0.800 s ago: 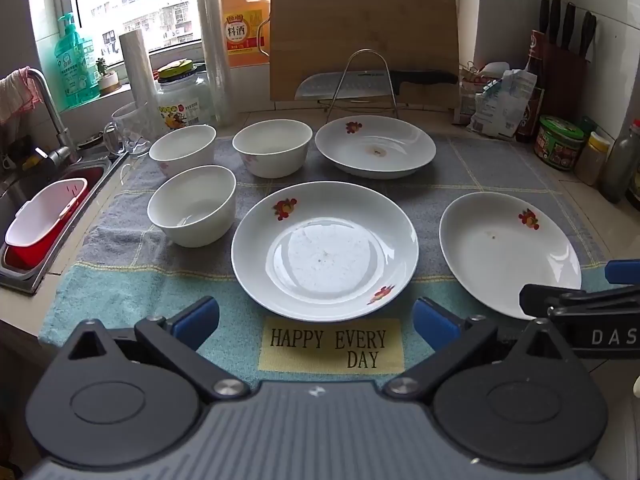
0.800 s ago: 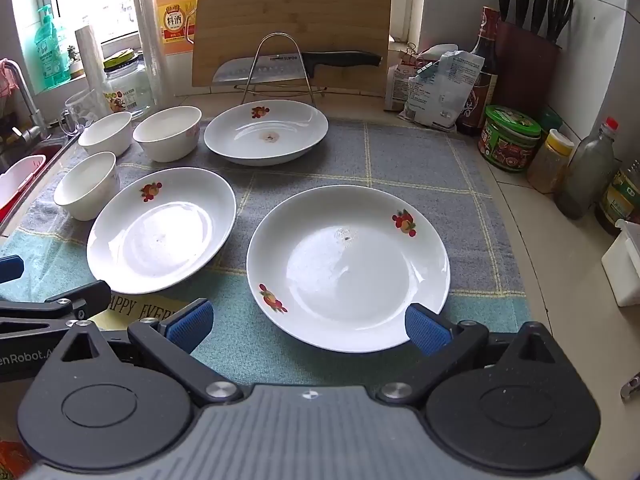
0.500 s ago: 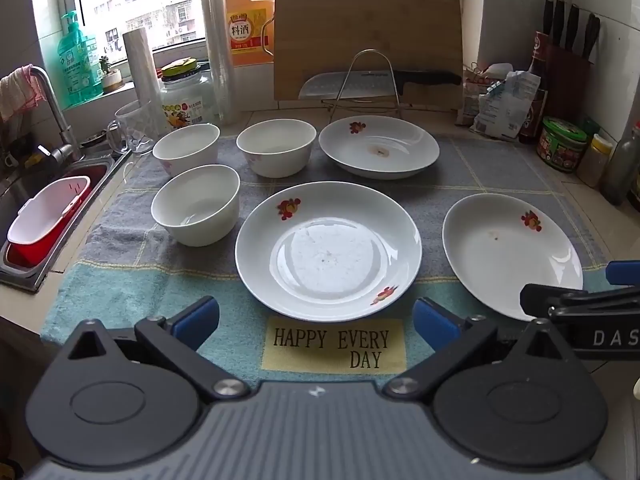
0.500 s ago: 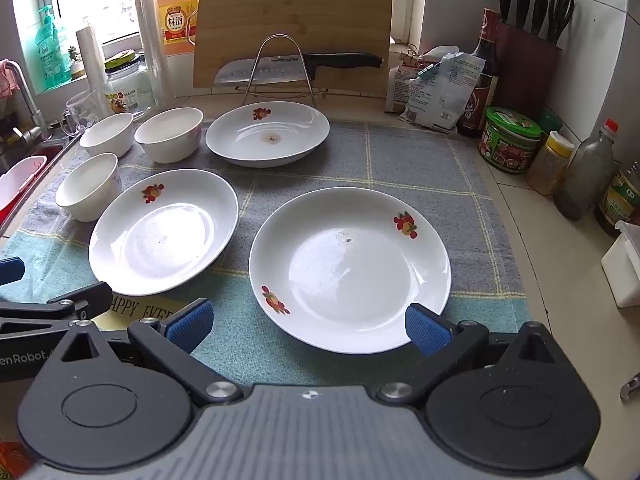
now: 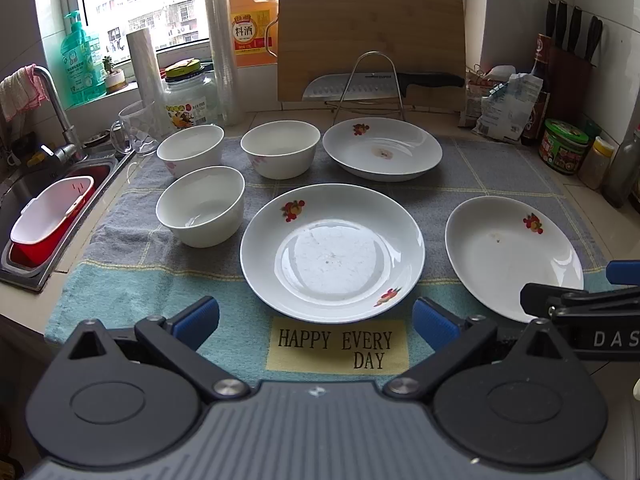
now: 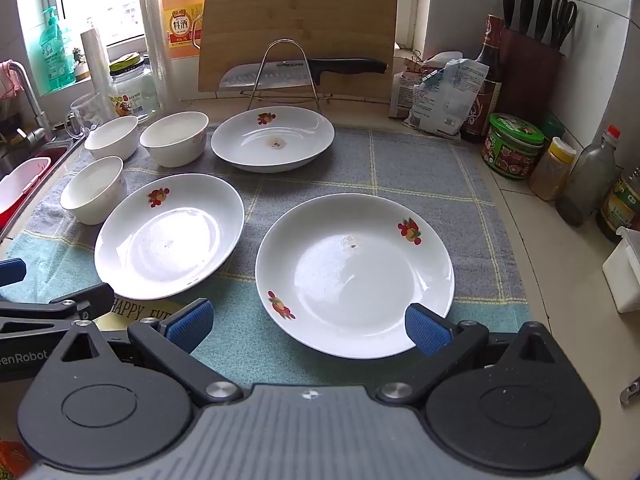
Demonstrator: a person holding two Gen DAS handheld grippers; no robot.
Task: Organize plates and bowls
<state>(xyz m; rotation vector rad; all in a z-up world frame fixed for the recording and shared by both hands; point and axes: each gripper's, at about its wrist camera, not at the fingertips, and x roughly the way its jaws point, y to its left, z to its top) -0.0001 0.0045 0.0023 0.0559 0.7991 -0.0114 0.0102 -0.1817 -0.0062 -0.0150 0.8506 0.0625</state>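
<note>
Left wrist view first: my left gripper (image 5: 316,322) hangs over the near edge of the grey-and-teal checked towel (image 5: 496,164), jaws spread wide, nothing between the blue pads (image 5: 198,316). Straight ahead, near that edge, sits a white shallow plate with red flower prints (image 5: 332,252), just beyond the yellow "HAPPY EVERY DAY" patch (image 5: 338,350). To its left stands a white ceramic bowl (image 5: 200,206); two more white bowls, one at the far left corner (image 5: 190,154) and one beside it (image 5: 280,152), line the towel's far edge. A second flowered plate with a brown spot (image 5: 382,148) rests at the far edge, in front of the wire rack holding a black-handled cleaver (image 5: 380,86) and a bamboo cutting board (image 5: 370,36). A third flowered plate (image 5: 512,256) lies toward the right edge, with my right gripper's arm just over its near rim.

Now the right wrist view: my right gripper (image 6: 308,326) is also fully parted and empty, its right pad (image 6: 426,330) over the near rim of the third plate (image 6: 354,272); I can't tell whether it touches. The centre plate (image 6: 170,236) lies to the left, the spotted plate (image 6: 272,138) beyond, and the three bowls (image 6: 94,190) along the left side.
</note>
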